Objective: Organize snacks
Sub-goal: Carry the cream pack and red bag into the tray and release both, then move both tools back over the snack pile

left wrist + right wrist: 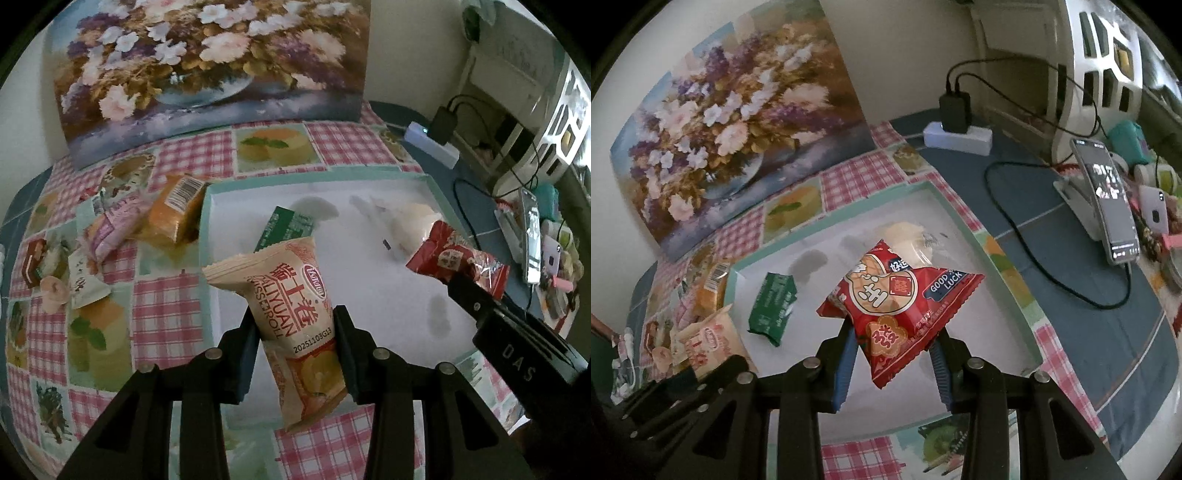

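My left gripper [295, 317] is shut on a beige Swiss-roll packet [291, 314], held above the near left part of the white tray [369, 266]. My right gripper [894, 332] is shut on a red snack bag [897, 299], held above the same tray [993, 314]. The red bag [458, 262] and right gripper [472, 295] show at the right of the left wrist view. In the tray lie a green packet [286, 227] [772, 306] and a clear-wrapped pale snack [406, 221] [908, 240]. The beige packet also shows in the right wrist view [709, 343].
Left of the tray, on the checked tablecloth [162, 306], lie an orange packet [177, 210], a pink-purple packet [110, 229] and several small snacks. A flower painting [207, 74] leans on the wall behind. A power strip with charger [956, 129], cables and a phone on a stand [1108, 199] sit at right.
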The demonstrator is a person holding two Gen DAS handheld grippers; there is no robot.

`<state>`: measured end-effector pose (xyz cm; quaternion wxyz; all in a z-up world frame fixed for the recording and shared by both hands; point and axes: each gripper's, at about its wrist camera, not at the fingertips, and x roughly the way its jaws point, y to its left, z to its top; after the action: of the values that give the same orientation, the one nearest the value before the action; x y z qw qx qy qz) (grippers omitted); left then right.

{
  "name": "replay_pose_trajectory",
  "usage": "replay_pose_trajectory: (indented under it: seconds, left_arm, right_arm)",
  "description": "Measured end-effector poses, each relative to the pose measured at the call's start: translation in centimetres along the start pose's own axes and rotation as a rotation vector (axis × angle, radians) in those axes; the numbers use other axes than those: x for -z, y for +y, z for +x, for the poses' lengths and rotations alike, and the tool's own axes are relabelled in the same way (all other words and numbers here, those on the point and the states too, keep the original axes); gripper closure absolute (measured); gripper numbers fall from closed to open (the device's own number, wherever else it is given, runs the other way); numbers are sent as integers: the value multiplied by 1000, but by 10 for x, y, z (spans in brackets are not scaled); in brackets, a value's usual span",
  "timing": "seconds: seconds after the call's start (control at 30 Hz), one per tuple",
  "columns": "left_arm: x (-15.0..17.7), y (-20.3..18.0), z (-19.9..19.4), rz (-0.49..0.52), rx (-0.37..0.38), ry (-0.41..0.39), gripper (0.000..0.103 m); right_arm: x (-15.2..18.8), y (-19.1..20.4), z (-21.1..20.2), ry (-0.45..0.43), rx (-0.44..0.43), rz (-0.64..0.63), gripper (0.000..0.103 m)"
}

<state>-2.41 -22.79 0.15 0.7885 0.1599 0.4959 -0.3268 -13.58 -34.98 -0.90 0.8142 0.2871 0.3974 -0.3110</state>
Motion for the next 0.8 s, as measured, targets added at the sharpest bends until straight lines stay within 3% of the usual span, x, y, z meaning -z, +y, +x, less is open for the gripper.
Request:
replay_pose_trajectory:
  seconds: [0.13,0.3,0.4,0.47,0.8]
  left_arm:
    - [-2,1,1,-1,-1,-2,62]
    - [-4,7,-1,-17,-10,-11,45]
    - [-5,14,-2,-39,-23,-13,40]
    - [-6,22,-2,-68,-35,-14,29]
    - [-2,72,9,-237,-67,32,27]
  right_arm:
    - [3,-2,10,48,16,10,60]
    - [5,0,12,62,33,4,60]
    - [6,1,16,81,44,0,49]
    - [7,1,18,88,51,-4,35]
    - [10,15,22,85,59,-74,1]
